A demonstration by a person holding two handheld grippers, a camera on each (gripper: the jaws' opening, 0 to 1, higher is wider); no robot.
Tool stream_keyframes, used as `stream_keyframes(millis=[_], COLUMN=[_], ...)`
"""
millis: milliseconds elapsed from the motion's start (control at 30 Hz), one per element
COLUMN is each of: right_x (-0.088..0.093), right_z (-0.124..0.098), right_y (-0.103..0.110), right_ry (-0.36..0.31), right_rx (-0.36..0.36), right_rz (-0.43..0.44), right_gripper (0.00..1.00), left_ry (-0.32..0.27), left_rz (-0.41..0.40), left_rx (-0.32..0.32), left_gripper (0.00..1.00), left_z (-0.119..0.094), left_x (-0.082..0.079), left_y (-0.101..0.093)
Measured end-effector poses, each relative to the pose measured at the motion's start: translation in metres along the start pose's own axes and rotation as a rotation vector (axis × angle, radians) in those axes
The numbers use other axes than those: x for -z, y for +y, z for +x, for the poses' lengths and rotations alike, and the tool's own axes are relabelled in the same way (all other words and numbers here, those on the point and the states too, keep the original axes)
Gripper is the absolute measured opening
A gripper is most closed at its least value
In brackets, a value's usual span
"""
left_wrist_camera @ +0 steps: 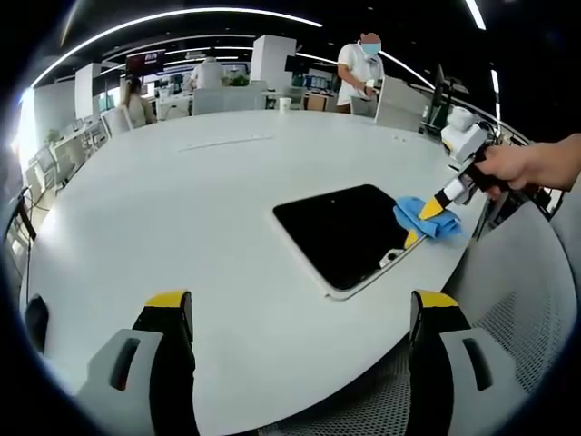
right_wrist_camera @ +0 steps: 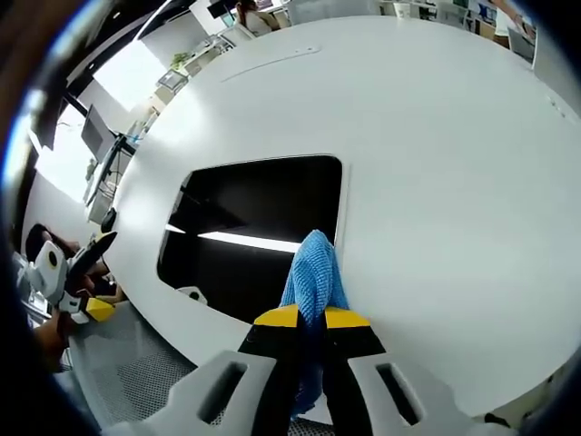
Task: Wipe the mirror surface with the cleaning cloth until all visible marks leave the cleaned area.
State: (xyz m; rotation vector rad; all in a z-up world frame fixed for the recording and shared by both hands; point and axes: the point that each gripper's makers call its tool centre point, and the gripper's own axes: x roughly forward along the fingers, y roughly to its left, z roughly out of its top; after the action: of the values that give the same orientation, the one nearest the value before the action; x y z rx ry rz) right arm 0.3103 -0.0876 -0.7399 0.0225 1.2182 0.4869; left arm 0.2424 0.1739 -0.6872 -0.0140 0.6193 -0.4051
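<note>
Presently catalogued: mirror [left_wrist_camera: 349, 234], a dark rounded-corner panel lying flat on the white table [left_wrist_camera: 200, 209], near the table's edge. Cloth [right_wrist_camera: 312, 272], blue, is held pinched between the closed jaws of the right gripper [right_wrist_camera: 311, 320] and is laid on the mirror's edge, where glass meets table. In the left gripper view the same cloth [left_wrist_camera: 427, 218] is seen at the mirror's right side, with a hand [left_wrist_camera: 522, 165] behind the tool. Left gripper [left_wrist_camera: 300, 313] is held wide and empty, well apart from the mirror, above bare table.

Step in hand, as judged: wiping from the edge inward. For good work, the cloth is best kept flat under light, even pressure and drawn across the glass in overlapping passes, so no strip is missed. The mirror may slide on the smooth table; steadying by the idle gripper is advised. Marks on the glass cannot be made out; a small pale patch near the close corner [right_wrist_camera: 192, 294] is noted.
</note>
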Motion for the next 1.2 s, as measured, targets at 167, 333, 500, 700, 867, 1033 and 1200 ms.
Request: stream_keyframes(millis=[167, 333, 500, 700, 867, 1033, 1200], right_x=[-0.009, -0.018, -0.025, -0.032, -0.040, -0.046, -0.055], right_z=[0.003, 0.007, 0.008, 0.011, 0.014, 0.016, 0.018], right_y=[-0.002, -0.005, -0.006, -0.009, -0.011, -0.011, -0.012], right_ry=[0.000, 0.001, 0.003, 0.005, 0.004, 0.003, 0.003], right_rx=[0.011, 0.019, 0.026, 0.029, 0.033, 0.038, 0.039], right_rz=[-0.013, -0.022, -0.031, -0.032, -0.034, -0.036, -0.036], right_gripper=[0.02, 0.02, 0.02, 0.02, 0.02, 0.02, 0.02], left_ry=[-0.002, -0.003, -0.002, -0.003, -0.001, -0.001, -0.001], left_rz=[-0.005, -0.005, -0.006, -0.009, -0.010, -0.012, -0.011], left_rx=[0.001, 0.003, 0.005, 0.006, 0.009, 0.014, 0.015], left_gripper=[0.98, 0.98, 0.98, 0.98, 0.98, 0.98, 0.98], left_z=[0.000, 0.000, 0.000, 0.000, 0.001, 0.001, 0.001], left_x=[0.000, 0.000, 0.000, 0.000, 0.000, 0.000, 0.001], left_y=[0.001, 0.001, 0.001, 0.000, 0.000, -0.001, -0.001])
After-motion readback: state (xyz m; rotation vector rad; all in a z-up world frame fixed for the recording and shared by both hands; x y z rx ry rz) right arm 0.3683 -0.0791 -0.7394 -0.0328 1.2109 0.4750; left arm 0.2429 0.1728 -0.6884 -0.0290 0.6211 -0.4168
